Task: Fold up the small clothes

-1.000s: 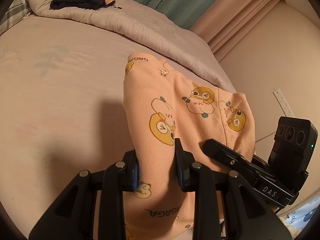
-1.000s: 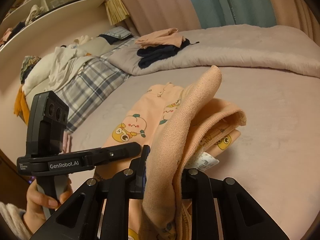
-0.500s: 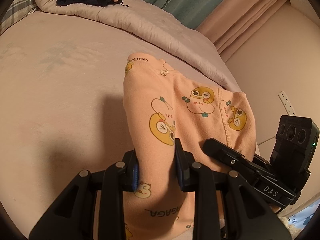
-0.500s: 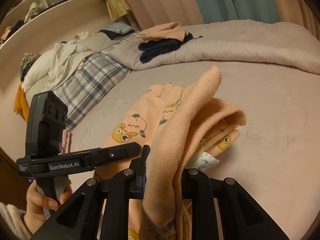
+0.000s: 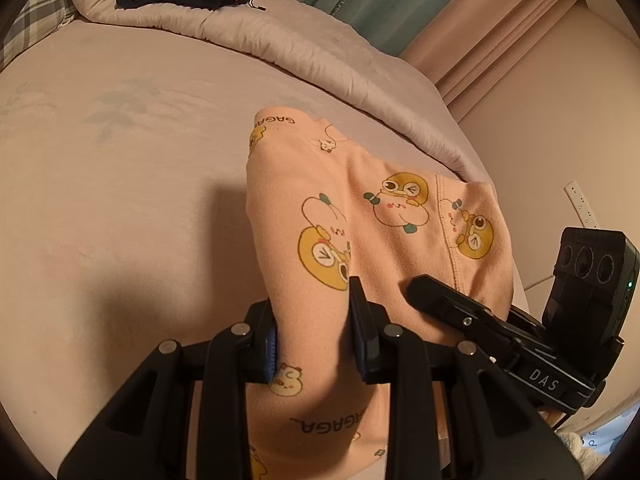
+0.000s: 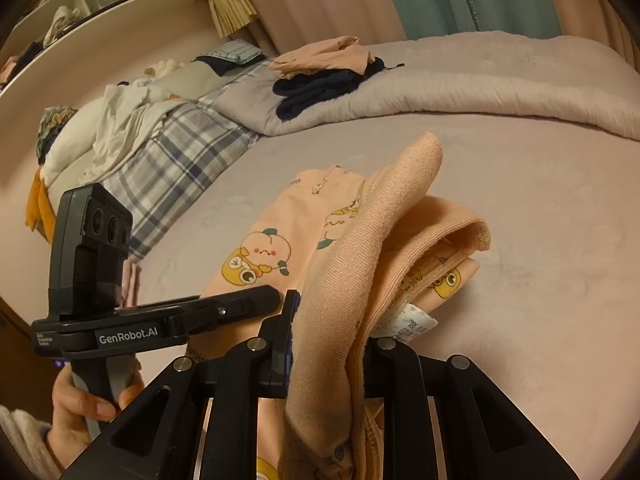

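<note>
A small peach garment printed with cartoon ducks hangs folded over, held above the pink bed sheet. My left gripper is shut on its near edge. My right gripper is shut on the ribbed waistband end of the same garment, where a white care label hangs out. The right gripper shows at the right of the left wrist view. The left gripper shows at the left of the right wrist view, held by a hand.
A folded pink quilt lies across the far side of the bed with dark blue and peach clothes stacked on it. A plaid blanket and white bedding lie far left. Curtains and a wall are behind.
Both grippers keep their hold on the garment. Both views have shifted slightly toward the far quilt, so the pile of clothes sits nearer the top edge in the left wrist view.
</note>
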A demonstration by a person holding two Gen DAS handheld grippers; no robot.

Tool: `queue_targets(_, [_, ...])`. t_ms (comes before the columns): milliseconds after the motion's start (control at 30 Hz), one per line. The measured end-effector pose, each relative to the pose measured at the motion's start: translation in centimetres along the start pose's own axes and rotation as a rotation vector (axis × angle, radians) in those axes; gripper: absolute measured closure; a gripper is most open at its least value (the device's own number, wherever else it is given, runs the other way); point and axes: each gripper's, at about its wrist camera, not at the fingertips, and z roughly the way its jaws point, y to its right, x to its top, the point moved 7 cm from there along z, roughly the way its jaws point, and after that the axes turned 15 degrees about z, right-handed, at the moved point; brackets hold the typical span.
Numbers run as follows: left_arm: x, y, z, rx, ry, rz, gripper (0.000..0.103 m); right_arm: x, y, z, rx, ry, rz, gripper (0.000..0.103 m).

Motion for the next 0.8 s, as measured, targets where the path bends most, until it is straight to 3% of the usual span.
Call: queue_targets(800, [0.2, -0.8, 1.2, 0.028, -0.011, 0.028, 0.075, 0.4, 0.8, 1.2, -0.011, 0.000, 0.026, 0.081])
